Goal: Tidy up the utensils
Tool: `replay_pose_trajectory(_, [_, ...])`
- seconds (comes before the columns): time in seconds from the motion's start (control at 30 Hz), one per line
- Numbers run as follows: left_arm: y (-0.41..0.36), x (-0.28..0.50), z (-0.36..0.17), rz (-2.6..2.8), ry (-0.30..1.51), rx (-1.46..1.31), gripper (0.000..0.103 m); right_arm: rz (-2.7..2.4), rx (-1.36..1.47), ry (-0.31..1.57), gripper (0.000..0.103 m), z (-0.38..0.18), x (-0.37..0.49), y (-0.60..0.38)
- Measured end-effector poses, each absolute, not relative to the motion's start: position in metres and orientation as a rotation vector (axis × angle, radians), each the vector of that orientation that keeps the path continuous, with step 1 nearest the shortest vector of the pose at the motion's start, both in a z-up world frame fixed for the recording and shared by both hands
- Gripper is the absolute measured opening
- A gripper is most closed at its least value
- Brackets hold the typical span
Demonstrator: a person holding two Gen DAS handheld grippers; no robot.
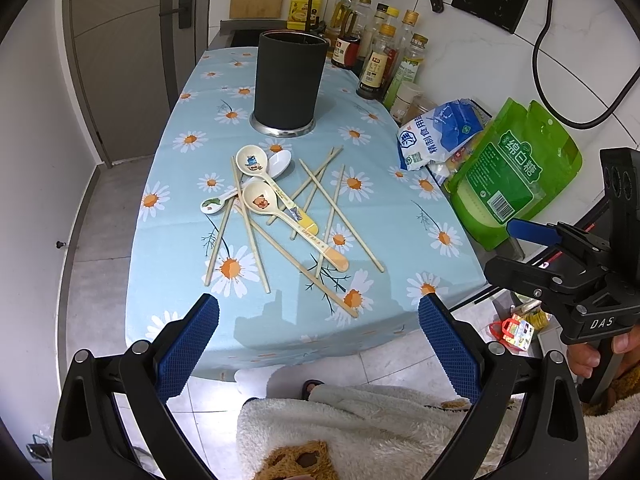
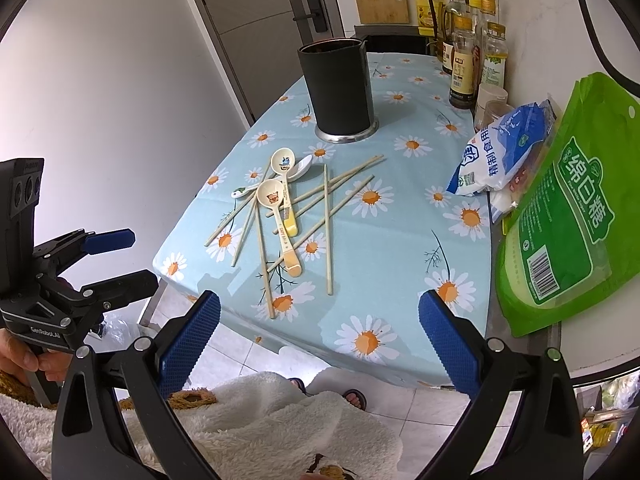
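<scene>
Several pale chopsticks (image 1: pixel 340 216) (image 2: pixel 327 232) lie crossed in a heap with several spoons on the daisy tablecloth (image 1: pixel 180 184) (image 2: pixel 392 248). Two cream cartoon spoons (image 1: pixel 260 200) (image 2: pixel 272 198) lie on top, a white spoon (image 1: pixel 282 162) and a small green-patterned spoon (image 1: pixel 212 205) beside them. Behind the heap stands a black cylindrical holder (image 1: pixel 287 80) (image 2: pixel 340 88), upright. My left gripper (image 1: pixel 320 340) (image 2: pixel 124 260) hovers open off the table's near edge, empty. My right gripper (image 2: pixel 320 340) (image 1: pixel 516 252) is open too, held at the near right corner, empty.
Sauce and oil bottles (image 1: pixel 380 52) (image 2: pixel 468 56) line the back right wall. A blue-white salt bag (image 1: pixel 440 132) (image 2: pixel 504 152) and a green sugar bag (image 1: pixel 516 172) (image 2: pixel 568 216) lie along the table's right side. A person's fleece robe (image 1: pixel 360 432) hangs below the grippers.
</scene>
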State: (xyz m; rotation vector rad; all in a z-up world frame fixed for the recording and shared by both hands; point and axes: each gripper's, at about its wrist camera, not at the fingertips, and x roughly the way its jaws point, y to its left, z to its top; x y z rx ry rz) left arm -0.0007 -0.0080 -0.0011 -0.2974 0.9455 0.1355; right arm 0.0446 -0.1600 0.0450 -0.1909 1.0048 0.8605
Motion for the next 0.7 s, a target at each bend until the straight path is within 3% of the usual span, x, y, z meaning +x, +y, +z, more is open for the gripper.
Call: replay_pose_trajectory(0.7, [-0.0097,0.0016,-0.0011,0.139,0.944,-0.301,0.096,0.871,-0.194,1.009,0.099,0.0418,0.0489,-0.1574])
